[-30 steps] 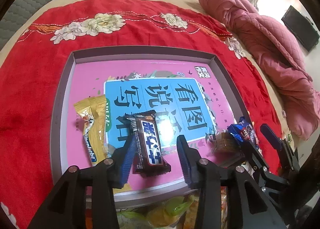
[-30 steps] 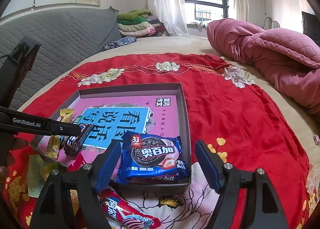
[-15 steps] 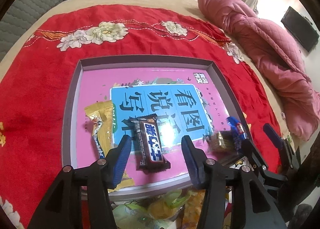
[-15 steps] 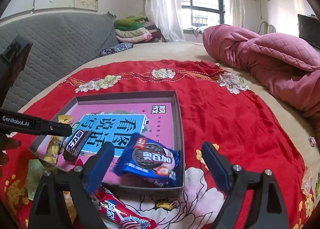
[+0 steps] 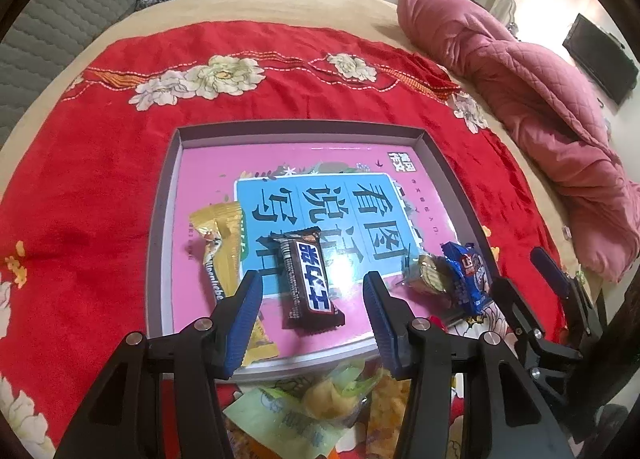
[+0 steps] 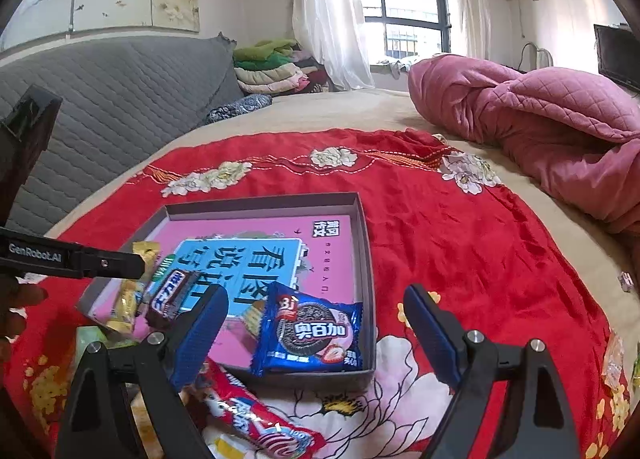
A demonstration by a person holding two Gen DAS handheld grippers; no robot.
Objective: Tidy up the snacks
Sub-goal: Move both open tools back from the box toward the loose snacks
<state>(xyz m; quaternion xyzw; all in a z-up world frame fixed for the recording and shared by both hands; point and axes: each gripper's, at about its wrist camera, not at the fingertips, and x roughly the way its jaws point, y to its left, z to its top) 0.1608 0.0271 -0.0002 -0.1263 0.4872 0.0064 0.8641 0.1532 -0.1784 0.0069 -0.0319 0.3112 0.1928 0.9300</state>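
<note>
A brown chocolate bar (image 5: 307, 279) in a glossy wrapper lies flat in a shallow grey box (image 5: 160, 227), on the pink and blue printed sheet that lines the bottom. It is judged light and fairly stiff, with a slick wrapper that could slide between pads; the long sides at mid-length are judged the best place to take hold, since the crimped ends would only crumple. Just beside it, towards the left wall of the box, a gold-wrapped bar (image 5: 224, 255) is seen lying lengthwise. At the right near corner a blue biscuit packet (image 6: 310, 333) lies in the box, touching the near wall, with a small clear-wrapped biscuit (image 5: 426, 277) just beside it. The packet is judged light, puffy and brittle inside, so a gentle pinch across its width is advised.

The left hand-held gripper (image 5: 312, 319) is held open above the chocolate bar, its jaws having just been opening, and the bar lies between them untouched. The right hand-held gripper (image 6: 316, 335) is spread wide around the blue packet, its jaws also having just been opening, with nothing pressed.

More snacks are seen outside the box on the red flowered blanket (image 6: 460, 227): a red-wrapped packet (image 6: 256, 415) and some green and yellow wrappers (image 5: 320, 403). The blanket is spread on a bed, with a pink quilt (image 6: 540, 119) bundled at the right.
</note>
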